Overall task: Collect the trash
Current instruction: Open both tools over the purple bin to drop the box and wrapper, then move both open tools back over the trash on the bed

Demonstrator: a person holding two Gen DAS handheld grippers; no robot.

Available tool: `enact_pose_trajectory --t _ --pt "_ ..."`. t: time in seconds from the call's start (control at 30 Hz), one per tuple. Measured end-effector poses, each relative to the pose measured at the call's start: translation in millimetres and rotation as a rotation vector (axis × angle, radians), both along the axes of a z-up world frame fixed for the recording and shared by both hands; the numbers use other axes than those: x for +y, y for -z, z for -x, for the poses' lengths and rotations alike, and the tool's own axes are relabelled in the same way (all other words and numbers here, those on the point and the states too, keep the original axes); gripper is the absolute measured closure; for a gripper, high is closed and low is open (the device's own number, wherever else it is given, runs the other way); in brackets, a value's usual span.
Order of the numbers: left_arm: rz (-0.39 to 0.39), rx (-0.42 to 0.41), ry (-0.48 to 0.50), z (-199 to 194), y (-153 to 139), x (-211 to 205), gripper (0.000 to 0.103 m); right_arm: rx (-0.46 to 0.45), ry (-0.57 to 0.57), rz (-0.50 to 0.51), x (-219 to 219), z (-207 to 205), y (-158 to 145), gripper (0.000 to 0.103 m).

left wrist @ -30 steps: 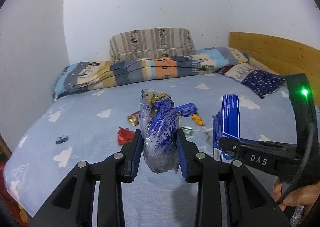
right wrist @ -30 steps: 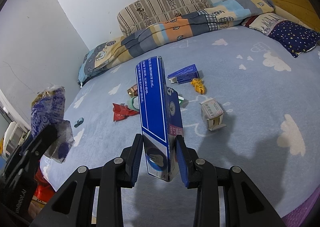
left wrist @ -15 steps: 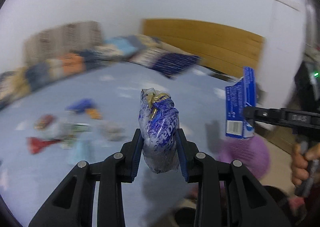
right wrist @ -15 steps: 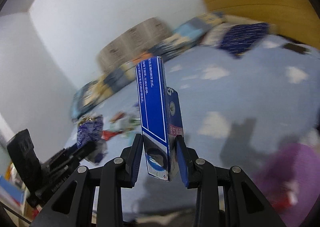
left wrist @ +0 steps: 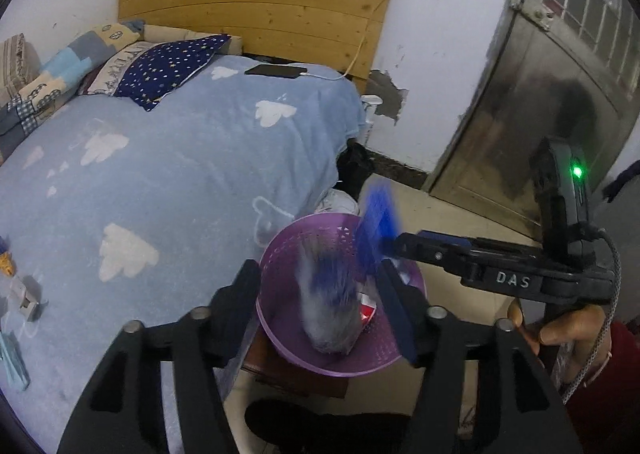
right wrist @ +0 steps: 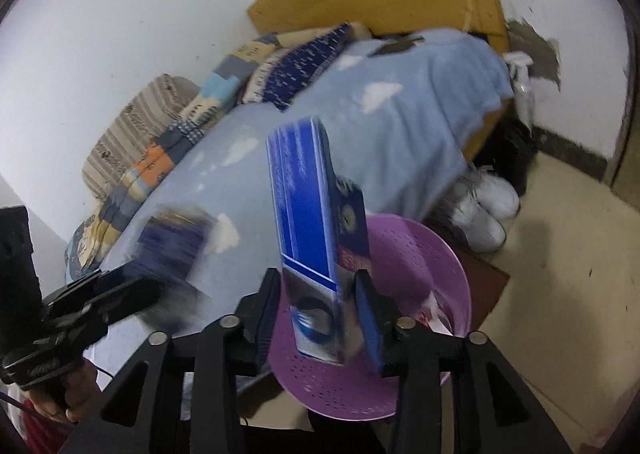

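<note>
Low in the centre of the left wrist view, the left gripper [left wrist: 324, 294] is opening. Its black fingers stand well apart on either side of a crumpled, glossy blue-and-clear plastic bag [left wrist: 328, 302]. The bag is blurred and touches neither pad, and it sits over the mouth of a round purple plastic basket [left wrist: 280, 246] with a perforated wall.

In the right wrist view the right gripper [right wrist: 318, 318] is also opening. A flat, rectangular blue-and-white cardboard box [right wrist: 316, 230] stands upright between its blue pads, with a gap showing on each side, right above the same basket [right wrist: 432, 254].

The basket stands on a dark reddish board on the pale floor, just beside a bed [left wrist: 168, 158] covered in soft, fuzzy light-blue fabric with white cloud shapes. Behind it, at the upper centre, is a pale wooden plank headboard [left wrist: 256, 2]. A dull metal door [left wrist: 552, 74] fills the upper right of the frame.
</note>
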State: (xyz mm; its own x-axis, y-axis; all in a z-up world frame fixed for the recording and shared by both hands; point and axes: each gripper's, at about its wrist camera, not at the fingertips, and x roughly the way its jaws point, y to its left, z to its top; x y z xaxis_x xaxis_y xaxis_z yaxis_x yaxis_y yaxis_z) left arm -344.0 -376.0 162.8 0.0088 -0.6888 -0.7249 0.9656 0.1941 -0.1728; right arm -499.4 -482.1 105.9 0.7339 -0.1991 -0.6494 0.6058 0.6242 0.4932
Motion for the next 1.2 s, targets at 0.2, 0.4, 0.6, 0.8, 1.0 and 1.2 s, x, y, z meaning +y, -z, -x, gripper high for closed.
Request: enact_pose_trajectory --t 0.2,0.4,0.6,0.8,1.0,1.2 --pt "0.011 -0.034 -0.095 -22 -3 38 0.043 0.005 0.027 0.009 -7 5 1 0.049" --pt "0.013 -0.112 -0.298 -69 -8 117 0.041 -0.015 -0.104 0.045 18 -34 -12 0.049" --pt "-0.03 -0.147 -0.485 -123 -2 198 0.038 -0.014 -0.316 0.077 68 -117 -34 0.049" --pt "-0.032 -0.088 -0.725 -196 17 273 0.038 0.013 -0.492 0.09 125 -204 -41 0.048" --pt "-0.062 -0.026 -0.894 -257 29 310 0.038 0.125 -0.602 0.133 167 -308 -20 0.047" --pt "-0.051 0.071 -0.976 -287 37 324 0.038 0.197 -0.624 0.19 185 -405 17 0.045"
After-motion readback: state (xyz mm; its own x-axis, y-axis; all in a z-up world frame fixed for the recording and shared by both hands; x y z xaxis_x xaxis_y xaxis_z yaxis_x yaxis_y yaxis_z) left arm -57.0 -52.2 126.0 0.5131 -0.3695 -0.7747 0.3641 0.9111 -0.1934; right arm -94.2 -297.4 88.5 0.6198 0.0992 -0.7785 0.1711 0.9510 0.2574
